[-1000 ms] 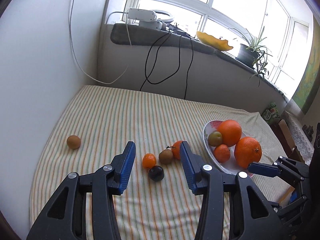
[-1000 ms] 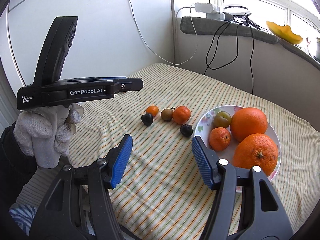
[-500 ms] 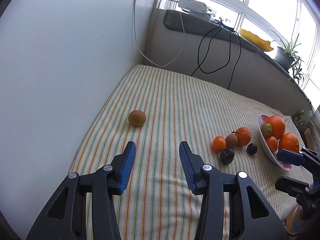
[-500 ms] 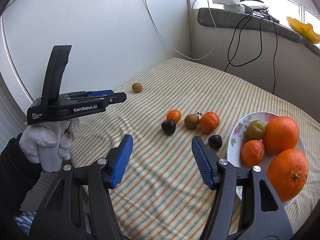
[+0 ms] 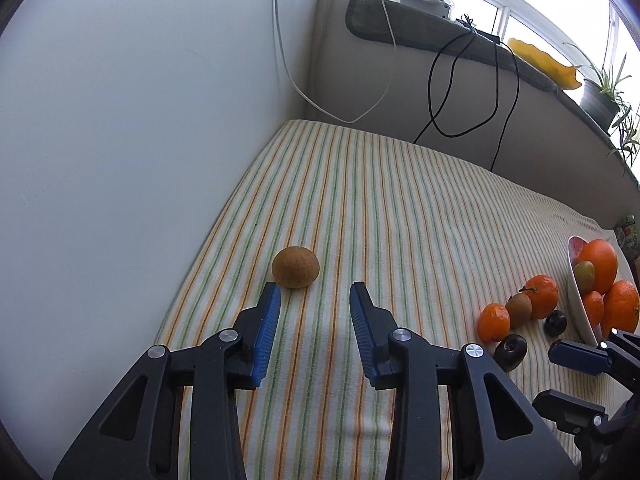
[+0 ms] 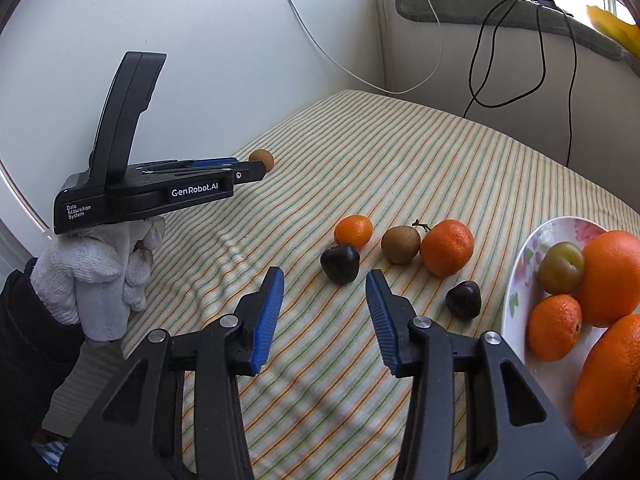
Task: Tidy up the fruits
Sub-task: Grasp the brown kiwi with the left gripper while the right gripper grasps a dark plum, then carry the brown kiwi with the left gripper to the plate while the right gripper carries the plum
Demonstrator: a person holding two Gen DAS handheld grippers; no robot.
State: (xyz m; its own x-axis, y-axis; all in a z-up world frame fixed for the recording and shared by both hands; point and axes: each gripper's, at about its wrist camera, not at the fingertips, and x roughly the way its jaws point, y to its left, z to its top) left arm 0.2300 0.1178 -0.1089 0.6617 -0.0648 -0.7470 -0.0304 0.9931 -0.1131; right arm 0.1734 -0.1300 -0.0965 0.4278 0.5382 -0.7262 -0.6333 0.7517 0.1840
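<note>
The cloth (image 5: 400, 220) on the counter is cream with thin green and orange stripes. A lone kiwi (image 5: 295, 267) is speckled brown. The mandarins (image 6: 353, 231) are bright orange, the plums (image 6: 340, 263) near-black, and another kiwi (image 6: 400, 244) dull brown. The plate (image 6: 516, 280) is white with pink and green flowers. The fingers (image 5: 267, 332) have blue ribbed pads on black frames. The glove (image 6: 92, 276) is white.

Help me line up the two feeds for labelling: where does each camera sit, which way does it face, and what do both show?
Left wrist: on the left gripper, facing a lone brown fruit near the wall; its open blue-padded fingers show, the right gripper at the edge.
Right wrist: on the right gripper, facing the loose fruits and plate; its open fingers, the left gripper and gloved hand show.
Shared: the striped cloth, brown fruit, plate.
</note>
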